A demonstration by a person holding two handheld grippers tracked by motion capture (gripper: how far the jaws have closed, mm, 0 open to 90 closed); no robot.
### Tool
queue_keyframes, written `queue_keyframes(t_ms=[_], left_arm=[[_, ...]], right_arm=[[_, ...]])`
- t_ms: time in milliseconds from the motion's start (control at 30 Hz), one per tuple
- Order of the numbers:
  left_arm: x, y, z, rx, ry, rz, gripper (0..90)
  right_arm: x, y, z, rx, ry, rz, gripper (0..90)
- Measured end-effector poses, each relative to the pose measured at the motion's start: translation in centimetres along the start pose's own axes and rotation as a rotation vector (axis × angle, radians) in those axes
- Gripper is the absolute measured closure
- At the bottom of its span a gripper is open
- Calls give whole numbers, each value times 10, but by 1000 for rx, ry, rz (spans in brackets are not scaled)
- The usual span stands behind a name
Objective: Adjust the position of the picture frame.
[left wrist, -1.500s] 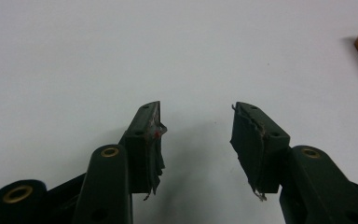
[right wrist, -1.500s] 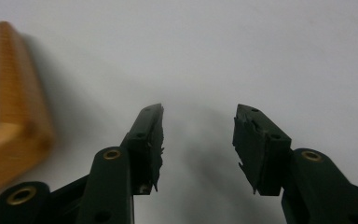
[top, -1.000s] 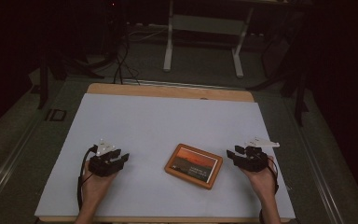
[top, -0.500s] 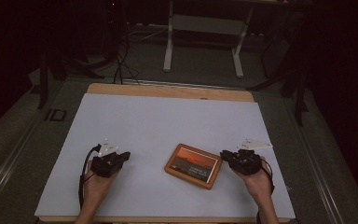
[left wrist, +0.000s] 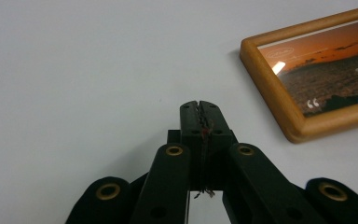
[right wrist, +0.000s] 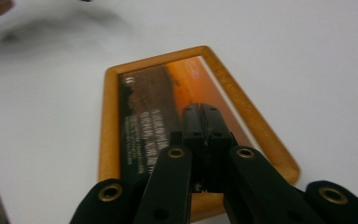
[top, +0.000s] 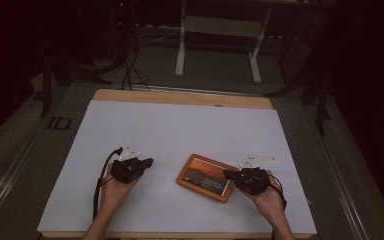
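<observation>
A wooden picture frame [top: 206, 178] holding a sunset photo with text is lying flat on the white surface [top: 180, 135], toward the near edge and right of the middle. The left gripper [top: 147, 162] is resting well to the frame's left with its jaws pressed together on nothing, pointing toward the frame. The right gripper [top: 227, 173] is hovering at the frame's right end, its jaws clenched and empty over the glass.

Your table [top: 130, 130] has a white top and a wooden far edge. Beyond it, on the dim floor, you see a white stand [top: 217, 30] and loose cables [top: 130, 65].
</observation>
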State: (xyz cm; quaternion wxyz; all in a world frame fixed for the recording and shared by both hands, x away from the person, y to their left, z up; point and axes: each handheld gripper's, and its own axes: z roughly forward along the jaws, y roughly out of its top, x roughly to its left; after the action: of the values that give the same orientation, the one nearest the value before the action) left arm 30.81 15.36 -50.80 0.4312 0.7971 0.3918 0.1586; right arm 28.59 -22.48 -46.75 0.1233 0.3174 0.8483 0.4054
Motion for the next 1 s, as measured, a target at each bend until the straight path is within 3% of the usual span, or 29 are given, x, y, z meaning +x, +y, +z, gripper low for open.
queue_keyframes(t_ms=[200, 467, 833, 1000], left_arm=[[-4, 17, 23, 12, -39, 56, 896], [-14, 37, 62, 7, -119, 85, 897], [-24, 52, 105, 20, -189, 61, 896], [-25, 62, 121, 29, -201, 44, 897]], right_arm=[[8, -3, 1, 15, 33, -10, 900], [28, -9, 6, 25, 83, -36, 900], [48, -16, 14, 50, 139, -48, 900], [56, -22, 16, 61, 150, -52, 900]])
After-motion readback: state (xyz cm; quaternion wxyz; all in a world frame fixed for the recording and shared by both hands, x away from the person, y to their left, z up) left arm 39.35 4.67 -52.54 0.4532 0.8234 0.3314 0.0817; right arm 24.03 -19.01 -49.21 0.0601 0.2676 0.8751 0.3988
